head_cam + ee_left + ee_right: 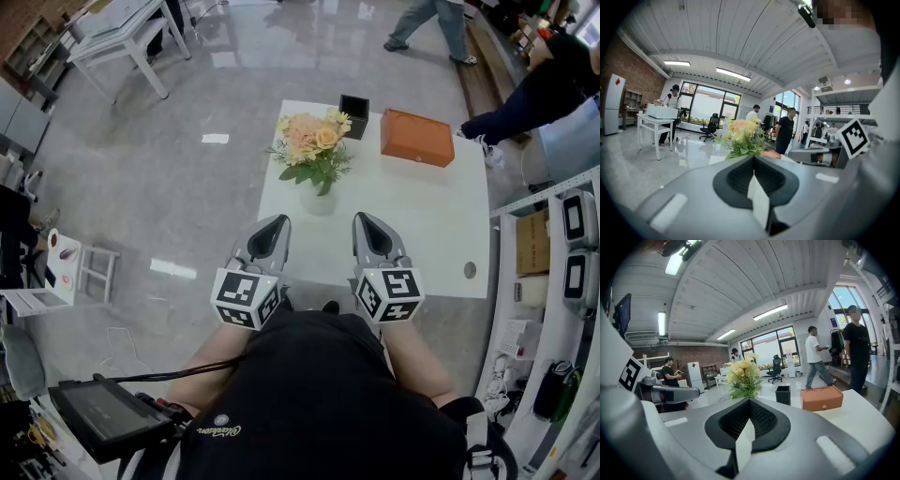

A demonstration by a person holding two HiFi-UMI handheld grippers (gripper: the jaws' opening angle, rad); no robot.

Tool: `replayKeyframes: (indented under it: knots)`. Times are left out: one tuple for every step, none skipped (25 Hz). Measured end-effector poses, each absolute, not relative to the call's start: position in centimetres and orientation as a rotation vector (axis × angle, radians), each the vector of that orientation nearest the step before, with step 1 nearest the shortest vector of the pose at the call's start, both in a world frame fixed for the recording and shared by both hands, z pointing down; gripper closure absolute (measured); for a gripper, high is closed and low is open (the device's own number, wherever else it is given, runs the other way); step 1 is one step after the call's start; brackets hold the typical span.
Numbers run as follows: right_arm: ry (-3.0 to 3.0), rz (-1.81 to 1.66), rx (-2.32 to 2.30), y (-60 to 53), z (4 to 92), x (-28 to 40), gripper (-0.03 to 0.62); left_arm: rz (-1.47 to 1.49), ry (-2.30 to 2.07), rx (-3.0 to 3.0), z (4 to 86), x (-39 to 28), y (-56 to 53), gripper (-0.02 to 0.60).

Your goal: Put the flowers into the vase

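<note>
A bunch of peach and yellow flowers (pixel 314 141) with green leaves stands upright in a small pale vase (pixel 319 200) on the white table (pixel 431 234). Both grippers hover side by side over the table's near edge and point at the vase from a short way off. My left gripper (pixel 278 221) is shut and holds nothing. My right gripper (pixel 362 218) is shut and empty too. The flowers (pixel 743 136) rise just beyond the closed left gripper (pixel 753 158) in the left gripper view. In the right gripper view the flowers (pixel 743 376) stand past the closed right gripper (pixel 749 401).
An orange box (pixel 417 137) and a black square container (pixel 353 114) sit at the table's far edge. A white desk (pixel 122 33) stands at the far left. People (pixel 553 89) are at the far right of the room. Shelving with gear lines the right side.
</note>
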State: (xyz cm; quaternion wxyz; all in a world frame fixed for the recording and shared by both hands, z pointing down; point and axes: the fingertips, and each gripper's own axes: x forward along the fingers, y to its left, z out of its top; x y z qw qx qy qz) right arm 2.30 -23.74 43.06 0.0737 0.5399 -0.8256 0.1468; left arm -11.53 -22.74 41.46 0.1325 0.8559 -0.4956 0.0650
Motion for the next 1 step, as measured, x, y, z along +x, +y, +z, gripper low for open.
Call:
replayKeyframes:
  knots:
    - [-2.478, 0.441, 1.620, -23.74, 43.09, 2.27, 0.595, 0.191, -1.439, 2.486, 41.44, -11.53, -22.73, 0.575]
